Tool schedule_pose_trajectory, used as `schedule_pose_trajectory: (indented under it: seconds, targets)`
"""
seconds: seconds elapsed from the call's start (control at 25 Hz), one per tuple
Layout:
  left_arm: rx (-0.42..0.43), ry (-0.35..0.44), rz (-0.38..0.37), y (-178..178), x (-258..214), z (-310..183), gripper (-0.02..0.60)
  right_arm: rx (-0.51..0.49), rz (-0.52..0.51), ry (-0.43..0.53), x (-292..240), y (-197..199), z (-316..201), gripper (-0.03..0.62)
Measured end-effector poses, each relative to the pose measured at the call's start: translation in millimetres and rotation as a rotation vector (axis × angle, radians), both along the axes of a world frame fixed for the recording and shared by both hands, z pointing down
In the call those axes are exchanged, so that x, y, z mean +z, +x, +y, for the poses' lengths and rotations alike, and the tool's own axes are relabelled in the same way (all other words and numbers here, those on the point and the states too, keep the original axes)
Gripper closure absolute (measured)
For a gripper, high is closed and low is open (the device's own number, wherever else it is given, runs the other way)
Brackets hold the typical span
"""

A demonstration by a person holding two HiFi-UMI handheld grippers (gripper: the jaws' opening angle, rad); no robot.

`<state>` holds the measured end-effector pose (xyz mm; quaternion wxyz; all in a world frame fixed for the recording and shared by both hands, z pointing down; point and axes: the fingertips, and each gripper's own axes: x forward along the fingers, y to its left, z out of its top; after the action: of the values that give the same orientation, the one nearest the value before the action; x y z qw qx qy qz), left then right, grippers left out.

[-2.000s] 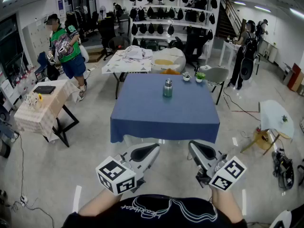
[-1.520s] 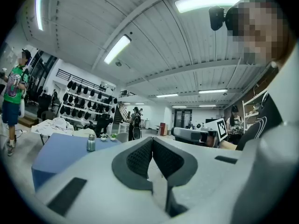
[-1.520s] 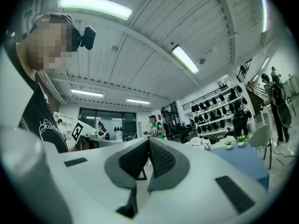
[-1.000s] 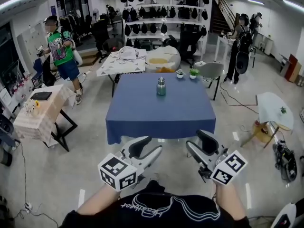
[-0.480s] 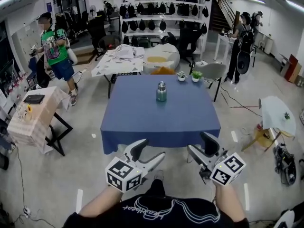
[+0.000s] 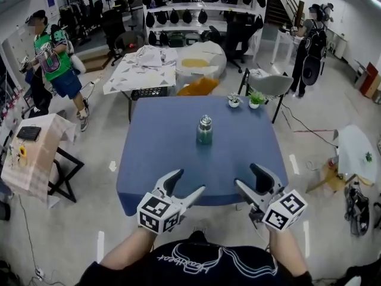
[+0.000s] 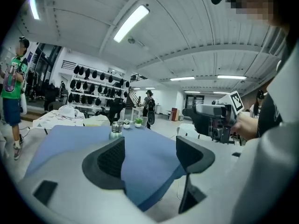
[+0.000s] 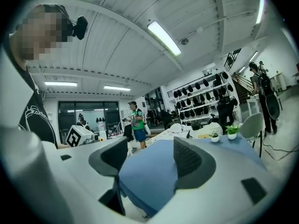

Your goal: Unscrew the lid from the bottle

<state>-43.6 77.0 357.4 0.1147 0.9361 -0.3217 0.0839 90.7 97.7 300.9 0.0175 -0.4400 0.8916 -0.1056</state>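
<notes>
Left gripper (image 6: 189,182): jaws opening, nothing between them. Right gripper (image 6: 245,176): jaws wide apart, empty. Both hover at the near edge of the blue-clothed bench (image 6: 156,159), well apart from the bottle (image 6: 204,134), which stands upright near the bench's middle with its lid (image 6: 205,121) on. The bottle looks rigid, smooth and probably light, so it may slip or spin. One gripper should clamp the green body, the other the metal lid.
</notes>
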Motion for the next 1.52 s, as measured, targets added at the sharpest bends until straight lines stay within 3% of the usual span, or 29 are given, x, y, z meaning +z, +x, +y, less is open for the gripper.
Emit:
schedule_pose_trajectory:
  seconds: [0.4,0.64,1.04,1.32,1.52]
  targets:
    - [-0.02,-0.101,-0.031,17,67,-159,0.25,0.006,0.013,-0.11,41,9,-133,0.289]
    - [0.034,-0.074,-0.139,45,106,-214,0.25,0.006,0.037,-0.164,65,17,-177,0.289]
    - [0.112,-0.027,-0.243,68,139,-245,0.236,-0.019,0.066,-0.189,88,11,-210,0.289]
    - [0.151,0.042,-0.28,81,145,-258,0.233,-0.093,0.143,-0.181,103,-8,-236,0.289]
    - [0.182,0.051,-0.285,89,151,-262,0.233,-0.145,0.203,-0.176,116,-29,-257,0.289]
